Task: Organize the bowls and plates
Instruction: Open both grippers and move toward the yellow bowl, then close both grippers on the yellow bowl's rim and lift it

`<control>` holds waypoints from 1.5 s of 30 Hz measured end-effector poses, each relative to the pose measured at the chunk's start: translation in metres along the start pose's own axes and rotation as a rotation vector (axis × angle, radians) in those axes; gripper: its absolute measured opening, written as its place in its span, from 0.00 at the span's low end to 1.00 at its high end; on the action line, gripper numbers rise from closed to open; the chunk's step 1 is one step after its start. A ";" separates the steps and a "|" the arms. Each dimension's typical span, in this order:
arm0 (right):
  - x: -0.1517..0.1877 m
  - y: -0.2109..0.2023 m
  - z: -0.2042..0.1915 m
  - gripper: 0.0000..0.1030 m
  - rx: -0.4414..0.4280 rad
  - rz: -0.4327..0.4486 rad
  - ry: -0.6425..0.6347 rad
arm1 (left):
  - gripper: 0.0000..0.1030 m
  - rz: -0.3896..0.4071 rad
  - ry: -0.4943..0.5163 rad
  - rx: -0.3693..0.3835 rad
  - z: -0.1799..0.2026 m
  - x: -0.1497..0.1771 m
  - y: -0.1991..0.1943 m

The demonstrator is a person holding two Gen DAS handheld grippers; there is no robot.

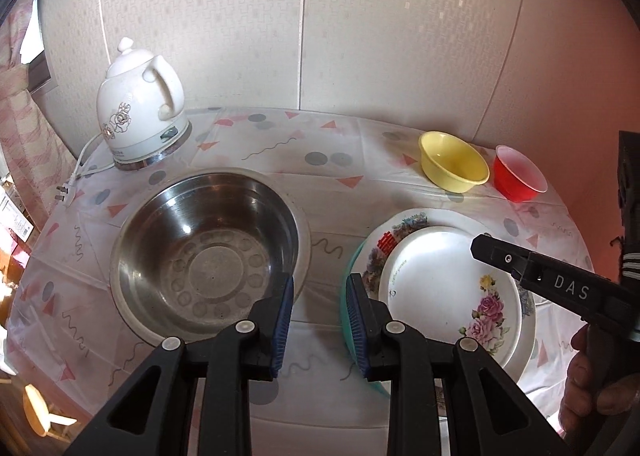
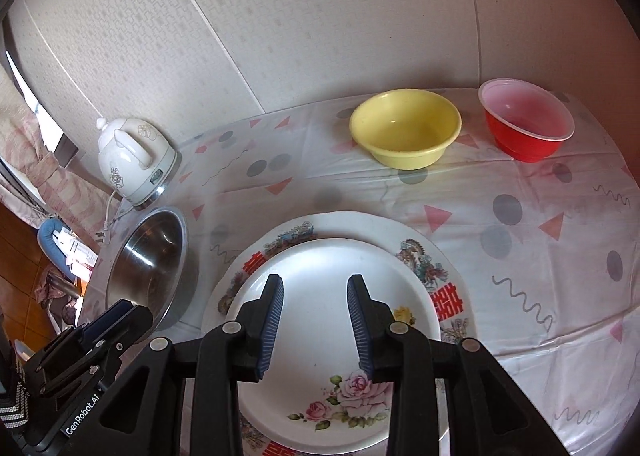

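The table carries a white cloth printed with pink triangles, grey dots and squiggles, and stands against a pale patterned wall. The left gripper is held above the cloth with its jaws spread wide and nothing between them; the blue-ribbed pads frame the gap between the steel bowl on its left and the plate stack on its right. The steel bowl sits upright and empty. The stack consists of a rose plate, white with pink roses, resting on a larger patterned plate bearing red characters and a coloured border; a teal rim shows beneath the stack's left edge, and what it belongs to cannot be determined. The right gripper hovers directly over the rose plate, jaws wide apart and holding nothing; contact with the plate cannot be confirmed. In the left wrist view the right gripper appears from the side, over the far right part of the stack, with the person's right hand visible below it. A yellow bowl and a red bowl stand upright just beside each other at the far edge of the table, well apart from the stack. A white kettle with a floral print stands on its base at the far left, its plug lying loose on the cloth.
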State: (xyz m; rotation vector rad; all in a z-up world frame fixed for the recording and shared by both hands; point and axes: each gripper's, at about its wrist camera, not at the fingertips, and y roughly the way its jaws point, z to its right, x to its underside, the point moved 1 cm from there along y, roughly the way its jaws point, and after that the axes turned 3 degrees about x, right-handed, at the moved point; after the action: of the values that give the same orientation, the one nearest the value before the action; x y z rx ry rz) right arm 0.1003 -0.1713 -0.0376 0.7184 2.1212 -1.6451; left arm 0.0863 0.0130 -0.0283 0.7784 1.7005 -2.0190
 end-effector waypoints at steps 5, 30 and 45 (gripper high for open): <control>0.000 -0.004 0.019 0.33 0.024 0.011 0.050 | 0.29 -0.027 0.035 0.024 0.014 0.002 0.008; -0.006 -0.012 0.082 0.37 0.052 0.045 0.228 | 0.39 -0.100 0.058 0.091 0.037 -0.009 0.039; -0.068 0.015 0.107 0.23 0.035 0.066 0.313 | 0.44 -0.079 0.061 0.181 0.062 -0.078 0.083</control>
State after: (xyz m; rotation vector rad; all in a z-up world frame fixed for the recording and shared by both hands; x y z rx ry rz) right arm 0.1610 -0.2837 -0.0380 1.1079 2.2506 -1.6263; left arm 0.1878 -0.0686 -0.0355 0.8508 1.6209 -2.2484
